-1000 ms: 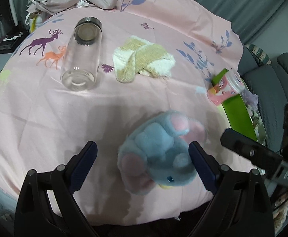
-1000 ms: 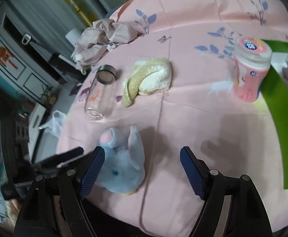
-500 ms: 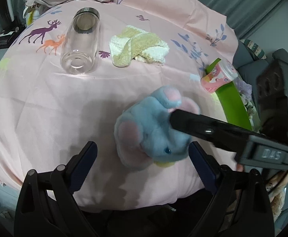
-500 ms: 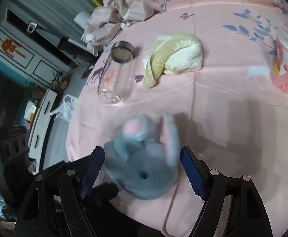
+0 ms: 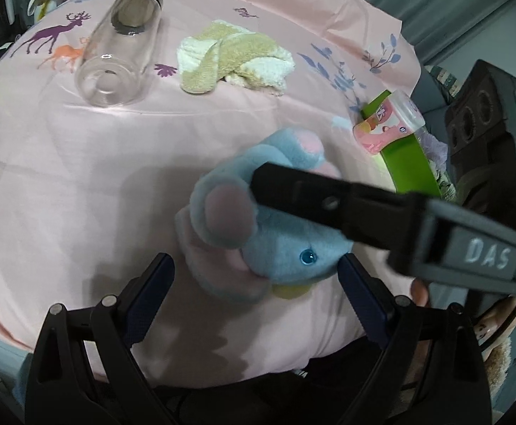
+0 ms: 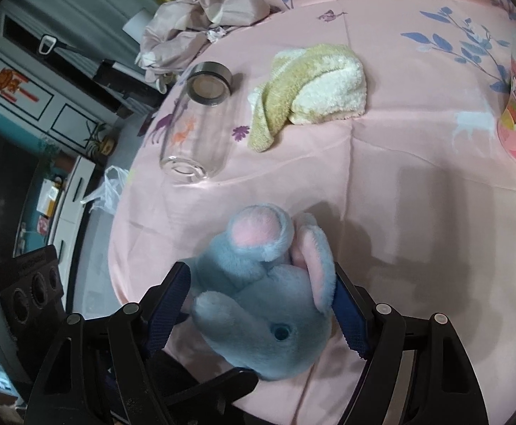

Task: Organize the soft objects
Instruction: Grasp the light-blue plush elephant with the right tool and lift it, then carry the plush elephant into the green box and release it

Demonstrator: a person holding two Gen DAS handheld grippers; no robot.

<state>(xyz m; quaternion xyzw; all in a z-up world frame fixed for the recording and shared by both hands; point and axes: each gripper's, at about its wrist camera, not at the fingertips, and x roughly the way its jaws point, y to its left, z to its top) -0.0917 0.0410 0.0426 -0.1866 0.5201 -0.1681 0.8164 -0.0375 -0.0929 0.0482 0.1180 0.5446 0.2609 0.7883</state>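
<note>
Pink printed bedsheet (image 5: 63,184) fills the left wrist view, where the left gripper (image 5: 256,283) gapes unclenched below a blue plush elephant (image 5: 286,248), while the right wrist view shows the right gripper (image 6: 259,304) straddling that elephant (image 6: 268,315), grip unconfirmed, and 1 towel (image 6: 314,95) unsorted.

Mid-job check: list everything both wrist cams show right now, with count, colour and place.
plush elephant: 1, blue with pink ears, near table edge, between the right gripper's fingers
towel: 1, yellow and white, bunched at table centre
glass jar: 1, clear with metal rim, lying on its side left of towel
pink bottle: 1, pink with clear cap, right edge beside green box
green box: 1, green, right edge
crumpled cloth: 1, beige, far edge
tablecloth: 1, pink, printed
left gripper: open, beside elephant
right gripper: straddling elephant
</note>
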